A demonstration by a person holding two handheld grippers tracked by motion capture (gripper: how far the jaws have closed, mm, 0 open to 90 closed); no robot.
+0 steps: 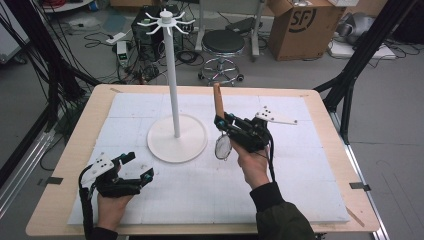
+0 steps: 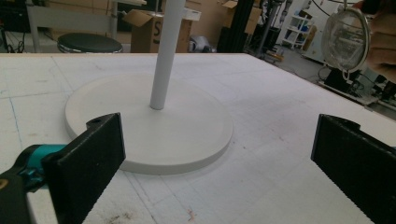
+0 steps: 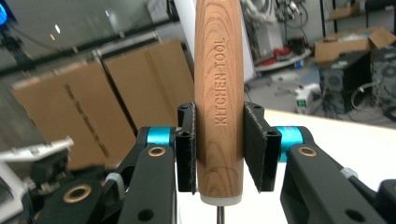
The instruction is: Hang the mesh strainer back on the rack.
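Note:
A small strainer with a wooden handle point(image 1: 217, 100) marked KITCHEN TOOL is held upright above the white mat. Its round mesh head point(image 1: 223, 147) hangs below my right gripper point(image 1: 220, 121), which is shut on the handle. In the right gripper view both black pads clamp the handle point(image 3: 219, 93) near its lower end, at my right gripper point(image 3: 219, 149). A white hook stand point(image 1: 172, 75) rises from a round base point(image 1: 177, 137) just left of the strainer. My left gripper point(image 1: 140, 165) rests open at the front left, with nothing between its jaws. In the left gripper view the base point(image 2: 154, 126) lies ahead and the mesh head point(image 2: 346, 39) hangs at the upper right.
The wooden table edge point(image 1: 70, 150) frames the white mat. Beyond the table stand a black stool point(image 1: 223, 42), a cardboard box point(image 1: 305, 25) and a computer tower point(image 1: 150, 35) among cables. Black frame legs point(image 1: 350, 75) stand at the right.

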